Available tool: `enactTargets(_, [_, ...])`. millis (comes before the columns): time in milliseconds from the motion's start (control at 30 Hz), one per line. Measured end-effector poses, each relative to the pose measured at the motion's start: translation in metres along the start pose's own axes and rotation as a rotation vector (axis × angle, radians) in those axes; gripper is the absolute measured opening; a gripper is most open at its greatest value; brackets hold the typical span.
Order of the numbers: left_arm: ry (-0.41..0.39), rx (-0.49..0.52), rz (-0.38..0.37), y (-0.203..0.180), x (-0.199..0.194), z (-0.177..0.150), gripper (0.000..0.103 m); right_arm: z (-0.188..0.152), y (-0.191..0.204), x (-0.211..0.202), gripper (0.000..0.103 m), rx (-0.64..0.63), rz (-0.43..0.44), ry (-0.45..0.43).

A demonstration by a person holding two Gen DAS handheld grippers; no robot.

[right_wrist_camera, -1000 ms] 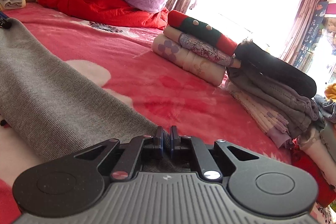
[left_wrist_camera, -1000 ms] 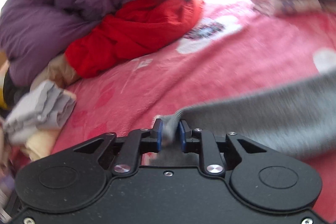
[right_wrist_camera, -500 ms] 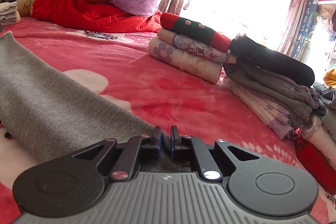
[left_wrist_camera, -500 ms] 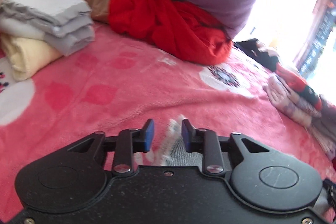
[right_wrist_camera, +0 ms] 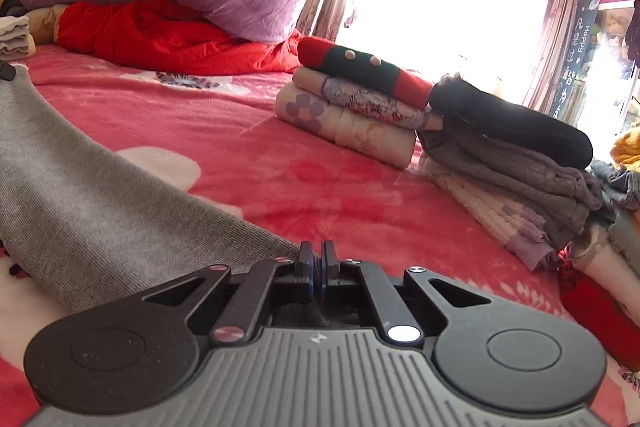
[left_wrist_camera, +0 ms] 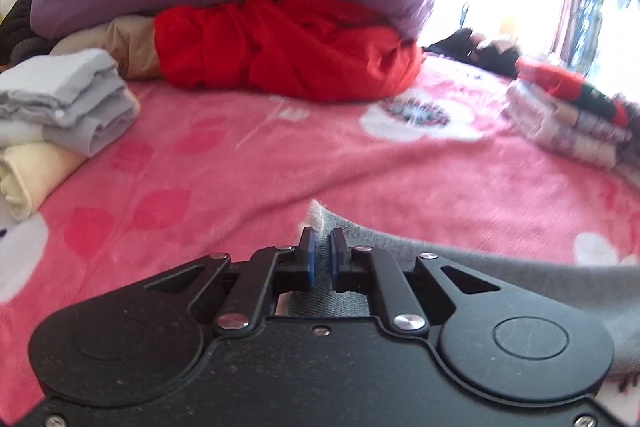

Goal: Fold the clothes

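While the grey garment (right_wrist_camera: 92, 195) is pinched by right gripper (right_wrist_camera: 317, 259) | left gripper (left_wrist_camera: 322, 247) clamped on its edge | corners should be matched evenly.

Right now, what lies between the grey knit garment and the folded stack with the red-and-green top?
Only bare pink floral blanket separates the grey knit garment from the folded stack; the right wrist view shows it.

Grey garment (left_wrist_camera: 500, 279) partly hidden under left hand-held gripper (left_wrist_camera: 321, 251); far end cut off.
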State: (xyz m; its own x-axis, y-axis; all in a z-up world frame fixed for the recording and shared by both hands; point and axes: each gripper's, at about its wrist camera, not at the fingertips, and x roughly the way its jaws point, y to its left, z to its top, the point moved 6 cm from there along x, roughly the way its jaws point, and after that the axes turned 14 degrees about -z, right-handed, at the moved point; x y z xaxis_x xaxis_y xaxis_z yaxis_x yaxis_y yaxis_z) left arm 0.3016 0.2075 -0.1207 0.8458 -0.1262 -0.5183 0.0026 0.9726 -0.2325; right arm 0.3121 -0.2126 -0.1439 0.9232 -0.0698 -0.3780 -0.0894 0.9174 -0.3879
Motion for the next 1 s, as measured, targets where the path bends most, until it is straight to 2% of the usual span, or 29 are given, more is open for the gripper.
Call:
enactTargets(133, [0.035,0.032,0.039,-0.002,0.007,-0.005,0.009,-0.005,0.005,0.006,0.006,-0.023,-0.005,0.025])
enactTargets(200, [0.041,0.072,0.072,-0.005,0.009,-0.006,0.018,-0.006,0.007,0.009,0.006,-0.034,-0.012,0.035])
enactTargets(300, [-0.030,0.118,0.098,-0.016,-0.010,0.003,0.020,-0.005,0.007,0.008,0.009,-0.035,-0.012,0.032])
enactTargets(333, [-0.056,0.134,0.104,-0.021,-0.017,0.006,0.020,-0.001,0.002,0.004,0.014,-0.004,0.003,0.018])
enactTargets(367, [-0.070,0.144,0.085,-0.028,-0.024,0.008,0.020,0.003,-0.003,-0.001,0.023,0.028,0.018,0.005])
enactTargets(433, [-0.065,0.159,-0.023,-0.053,-0.034,0.005,0.020,0.010,-0.017,-0.012,0.034,0.101,0.032,-0.014])
enactTargets(567, [0.005,0.243,-0.346,-0.126,-0.045,-0.023,0.020,0.013,-0.036,-0.043,0.034,0.156,0.009,-0.069])
enactTargets(600, [0.026,0.271,-0.402,-0.143,-0.044,-0.030,0.020,0.012,-0.038,-0.051,0.034,0.155,0.009,-0.081])
enactTargets(667, [0.058,0.327,-0.471,-0.174,-0.038,-0.043,0.020,0.008,-0.027,-0.067,0.034,0.126,0.075,-0.088])
enactTargets(800, [0.097,0.353,-0.536,-0.207,-0.018,-0.062,0.020,0.009,0.023,-0.084,0.031,0.037,0.207,-0.107])
enactTargets(833, [0.105,0.358,-0.530,-0.210,-0.011,-0.067,0.020,0.011,0.037,-0.088,0.025,0.025,0.242,-0.122])
enactTargets(900, [0.125,0.390,-0.488,-0.213,0.007,-0.077,0.020,0.015,0.056,-0.086,0.025,0.021,0.277,-0.126])
enactTargets(967, [0.140,0.421,-0.441,-0.215,0.023,-0.083,0.021,0.013,0.068,-0.074,0.025,0.024,0.289,-0.087])
enactTargets(1000, [0.146,0.413,-0.440,-0.216,0.027,-0.081,0.021,0.008,0.071,-0.057,0.025,0.016,0.288,-0.026])
